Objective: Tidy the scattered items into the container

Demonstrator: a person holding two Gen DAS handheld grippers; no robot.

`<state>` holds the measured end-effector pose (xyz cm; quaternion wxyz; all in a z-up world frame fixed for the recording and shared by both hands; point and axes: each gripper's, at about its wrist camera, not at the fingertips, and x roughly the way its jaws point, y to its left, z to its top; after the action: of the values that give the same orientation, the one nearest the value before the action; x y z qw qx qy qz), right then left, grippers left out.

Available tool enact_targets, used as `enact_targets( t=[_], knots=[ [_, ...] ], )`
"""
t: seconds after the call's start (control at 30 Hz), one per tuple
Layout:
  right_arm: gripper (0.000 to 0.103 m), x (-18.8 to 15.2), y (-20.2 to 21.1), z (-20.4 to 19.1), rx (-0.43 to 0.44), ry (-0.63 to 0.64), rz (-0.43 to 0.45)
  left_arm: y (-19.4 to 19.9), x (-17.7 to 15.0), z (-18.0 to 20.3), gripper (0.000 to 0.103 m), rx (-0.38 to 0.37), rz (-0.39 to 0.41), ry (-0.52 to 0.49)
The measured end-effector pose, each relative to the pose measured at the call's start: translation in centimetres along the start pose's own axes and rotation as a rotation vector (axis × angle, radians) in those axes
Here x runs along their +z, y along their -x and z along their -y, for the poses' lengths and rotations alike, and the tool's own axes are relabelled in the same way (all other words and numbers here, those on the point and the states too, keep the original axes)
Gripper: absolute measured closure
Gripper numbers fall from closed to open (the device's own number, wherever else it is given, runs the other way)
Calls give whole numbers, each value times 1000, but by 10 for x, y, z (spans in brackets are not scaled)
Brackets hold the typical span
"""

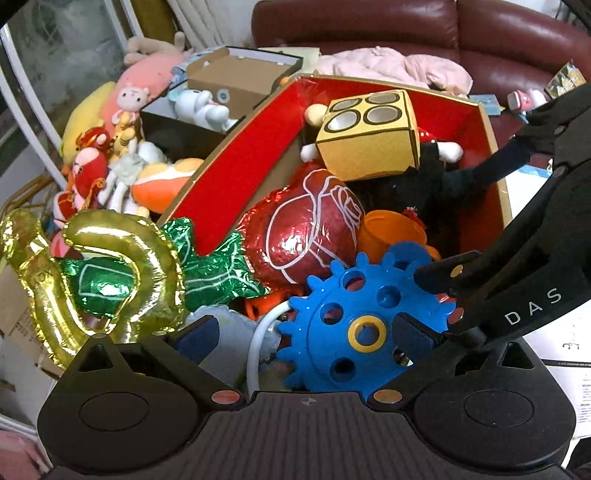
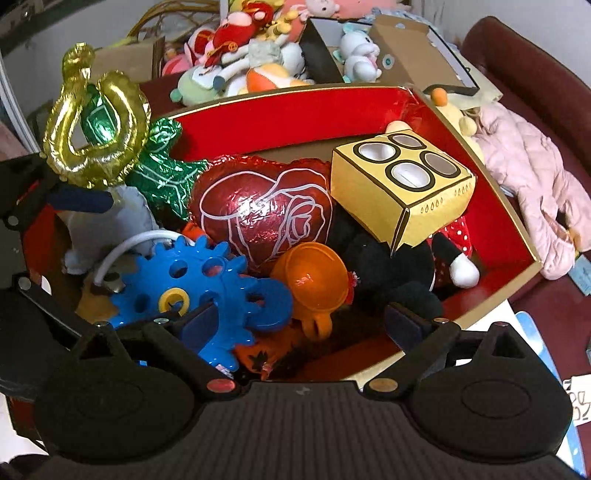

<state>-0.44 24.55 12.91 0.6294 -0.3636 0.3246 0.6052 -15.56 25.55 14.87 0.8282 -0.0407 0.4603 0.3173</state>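
- Right now the container [image 2: 343, 107] is a big cardboard box, glossy red inside with a gold rim, already piled full.
- Blue plastic gear [image 1: 354, 325], toothed, round holes, yellow ring at its hub, lies in the near end of the box on top of the pile.
- Red foil heart balloon [image 2: 266, 210], crinkly and shiny with a white rose outline, sits mid-box; its green foil leaves [image 2: 162, 173] hang over the rim.
- Gold foil balloon [image 1: 110, 266], puffy looped tube shape, is at the box's near-left corner.
- Yellow cardboard box [image 2: 406, 184] with four round cut-outs rests tilted on a black plush toy [image 2: 384, 258].
- Orange plastic cup [image 2: 314, 284] lies on its side just beside the gear.
- Left gripper [image 1: 306, 336]: angled down over the near end of the box, fingers apart, gear under and between them, not pinched.
- Right gripper [image 2: 303, 321]: angled down into the box, fingers spread wide, nothing clamped; gear and cup lie below.
- Soft plush toys [image 2: 258, 55] are heaped behind the box; a pink quilted jacket [image 2: 535, 184] lies on a dark red leather sofa [image 1: 480, 33].
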Motion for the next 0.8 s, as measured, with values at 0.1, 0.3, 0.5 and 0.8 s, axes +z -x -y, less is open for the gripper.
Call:
enact_targets(
  t=[0.1,0.3,0.5,0.8],
  knots=[
    [6,1,-1,0,-4,18,-8,-1,0,1,0,-1,1,-8],
    [5,2,-4,0,-18,34,-18,-3,0,3,0,3,1,-14],
    [5,3,-4,-1,-25,51,-22,-2,0,4,0,12,7,-25],
    [5,6,-4,-5,-41,82,-24,-1,-2,5,1,9,14,-26]
  ],
)
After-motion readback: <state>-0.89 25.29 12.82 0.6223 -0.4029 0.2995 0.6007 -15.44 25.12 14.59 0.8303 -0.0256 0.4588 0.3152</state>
